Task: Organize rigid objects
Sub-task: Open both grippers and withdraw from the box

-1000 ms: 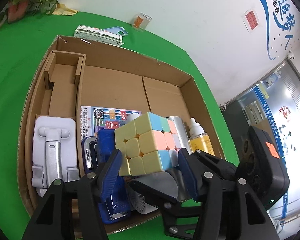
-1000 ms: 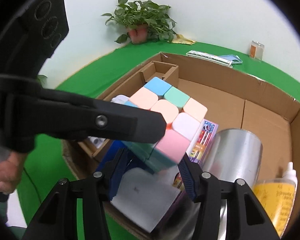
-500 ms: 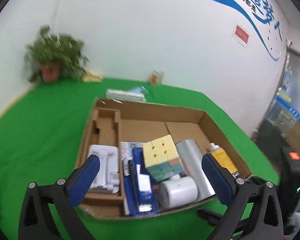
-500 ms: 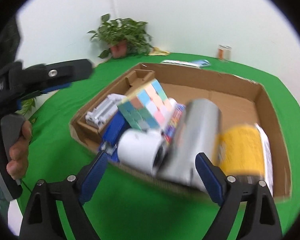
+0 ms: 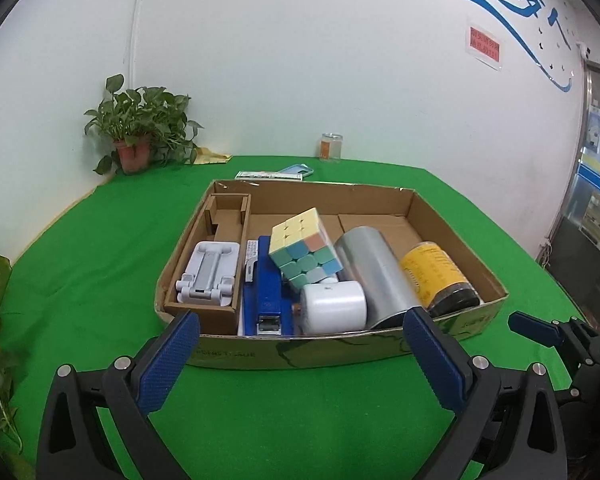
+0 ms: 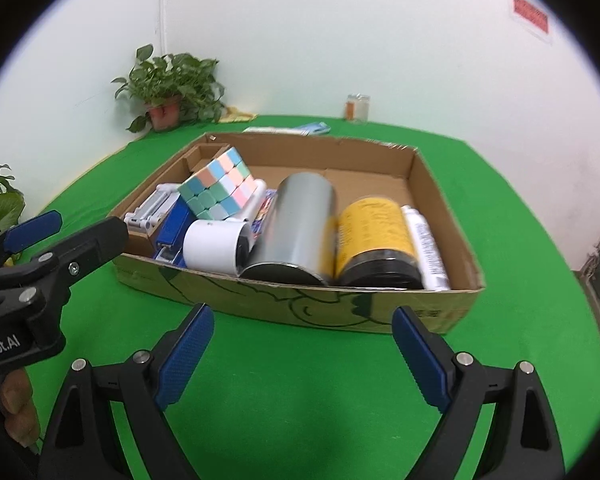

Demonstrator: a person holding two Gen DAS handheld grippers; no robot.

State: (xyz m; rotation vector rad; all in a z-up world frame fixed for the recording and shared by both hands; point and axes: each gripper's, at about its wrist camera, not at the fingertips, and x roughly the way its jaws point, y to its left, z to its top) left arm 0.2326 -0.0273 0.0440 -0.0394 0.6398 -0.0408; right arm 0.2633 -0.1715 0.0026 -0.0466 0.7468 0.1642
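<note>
A pastel puzzle cube [image 5: 304,252] [image 6: 220,188] rests tilted on other items inside the open cardboard box [image 5: 456,216] [image 6: 432,184]. With it in the box lie a silver cylinder [image 5: 376,272] [image 6: 296,224], a yellow jar [image 5: 436,276] [image 6: 372,232], a white cylinder [image 5: 332,306] [image 6: 216,246], a blue stapler [image 5: 268,292] and a white phone stand [image 5: 208,272]. My left gripper [image 5: 298,340] is open and empty in front of the box's near wall. My right gripper [image 6: 304,328] is likewise open and empty, a short way back from the box.
A green cloth [image 5: 100,280] covers the round table. Behind the box lie a flat packet [image 5: 268,175], a glass jar [image 5: 331,146] and a potted plant [image 5: 136,136] against the white wall. A person's hand [image 6: 18,412] holds the left gripper at the lower left.
Both grippers, shut on the cube a second ago, have opened wide and drawn back out of the box. The cube now lies in the box.
</note>
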